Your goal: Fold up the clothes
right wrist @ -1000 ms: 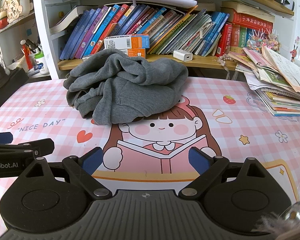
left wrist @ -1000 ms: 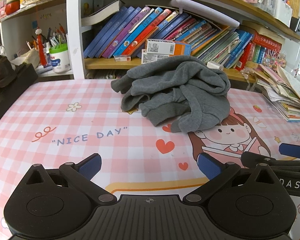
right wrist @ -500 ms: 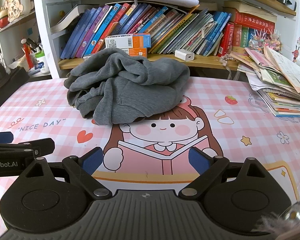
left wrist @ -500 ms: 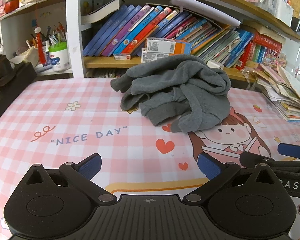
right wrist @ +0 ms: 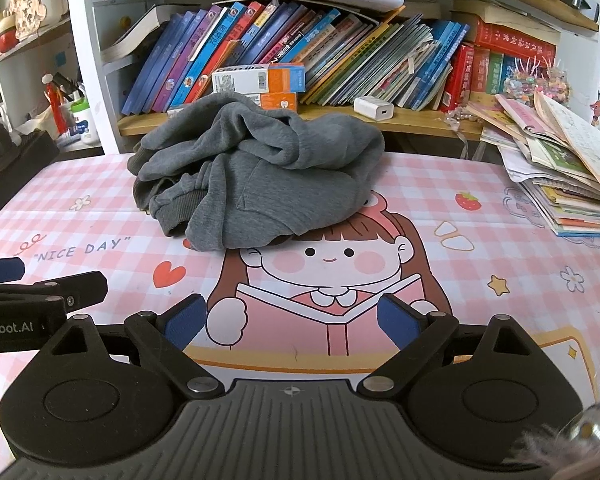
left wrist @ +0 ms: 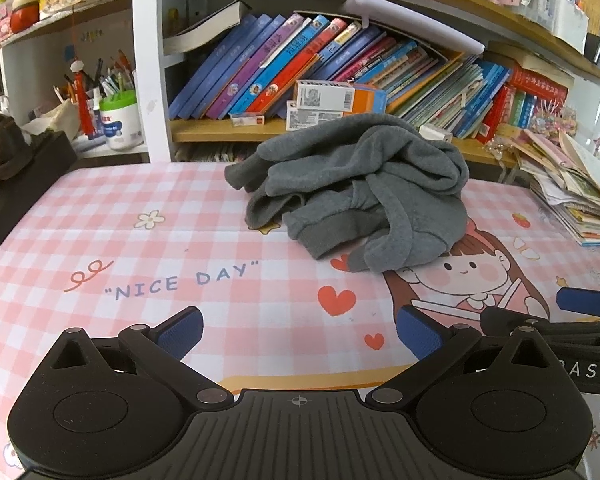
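Observation:
A crumpled grey sweatshirt point(left wrist: 360, 188) point(right wrist: 260, 172) lies in a heap at the far side of the pink checked table mat point(left wrist: 180, 248) point(right wrist: 480, 248), ribbed cuffs and hem facing me. My left gripper point(left wrist: 300, 330) hovers open near the mat's front edge, well short of the garment, nothing between its blue pads. My right gripper point(right wrist: 292, 322) is also open and empty, over the cartoon girl print, apart from the sweatshirt. Each gripper shows at the edge of the other's view: the right gripper point(left wrist: 556, 316) and the left gripper point(right wrist: 28, 286).
A bookshelf point(left wrist: 340, 76) full of leaning books stands right behind the sweatshirt. A messy stack of magazines point(right wrist: 560, 172) sits on the right of the table. A pen pot point(left wrist: 116, 120) and a dark bag point(left wrist: 16, 172) are at the left.
Both grippers have moved slightly forward toward the sweatshirt. Both stay open and the garment has not moved.

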{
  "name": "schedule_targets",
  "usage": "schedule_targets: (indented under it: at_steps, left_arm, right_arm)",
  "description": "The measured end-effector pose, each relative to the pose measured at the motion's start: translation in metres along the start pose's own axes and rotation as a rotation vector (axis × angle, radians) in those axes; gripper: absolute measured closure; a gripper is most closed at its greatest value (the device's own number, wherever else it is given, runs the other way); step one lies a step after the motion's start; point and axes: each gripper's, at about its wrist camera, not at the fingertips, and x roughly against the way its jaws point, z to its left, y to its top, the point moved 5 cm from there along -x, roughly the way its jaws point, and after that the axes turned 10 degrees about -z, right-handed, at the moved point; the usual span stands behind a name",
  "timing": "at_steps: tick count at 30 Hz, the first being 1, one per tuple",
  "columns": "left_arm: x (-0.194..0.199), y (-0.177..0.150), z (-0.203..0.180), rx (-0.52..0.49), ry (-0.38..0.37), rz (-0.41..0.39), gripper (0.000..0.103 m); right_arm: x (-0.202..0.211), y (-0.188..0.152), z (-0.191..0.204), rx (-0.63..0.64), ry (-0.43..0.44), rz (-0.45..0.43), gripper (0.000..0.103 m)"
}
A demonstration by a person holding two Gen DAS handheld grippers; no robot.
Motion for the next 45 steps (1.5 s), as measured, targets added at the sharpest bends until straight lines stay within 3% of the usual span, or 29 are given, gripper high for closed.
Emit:
schedule_targets:
  at_steps: [10,24,36,42,45]
  left_arm:
    - [-0.012,-0.002,0.003,0.030,-0.019,0.035,0.000]
    - [-0.029,0.003,0.011,0.052,0.016,0.007,0.000]
    - [-0.041,0.003,0.020,0.078,0.033,0.016,0.000]
    - [-0.040,0.006,0.031,0.119,0.041,-0.012,0.000]
    - [-0.040,0.008,0.034,0.135,0.040,-0.027,0.000]
  right_arm:
    - [-0.014,0.000,-0.001,0.000,0.003,0.023,0.010]
    - [-0.041,0.004,-0.008,0.018,-0.011,0.042,0.011]
    - [-0.084,0.074,0.011,0.230,0.057,-0.125,0.014]
    - [-0.122,0.096,0.017,0.273,0.060,-0.101,0.028]
    - [-0.139,0.090,0.015,0.272,0.057,-0.040,0.045]
